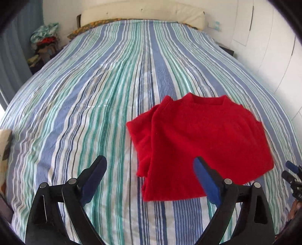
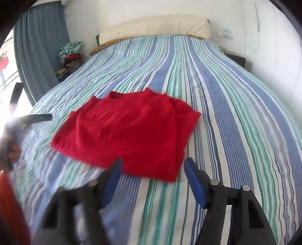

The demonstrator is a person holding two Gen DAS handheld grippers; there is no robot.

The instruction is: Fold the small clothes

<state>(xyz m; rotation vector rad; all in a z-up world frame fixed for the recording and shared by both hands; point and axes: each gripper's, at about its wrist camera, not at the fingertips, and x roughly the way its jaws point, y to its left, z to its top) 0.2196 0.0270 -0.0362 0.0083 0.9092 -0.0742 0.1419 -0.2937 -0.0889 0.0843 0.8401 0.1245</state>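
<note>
Folded red sweater on striped bedspread, right gripper fingers apart, empty, just short of its hem

I see a bed filling most of both wrist views, covered edge to edge with a bedspread striped in blue, green and white, the stripes running toward the cream headboard. A strip of yellow patterned fabric peeks out where the cover ends at the head. On the near half of the cover lies a red sweater, folded into a compact block with its ribbed collar toward the headboard, flat on the stripes.
</note>
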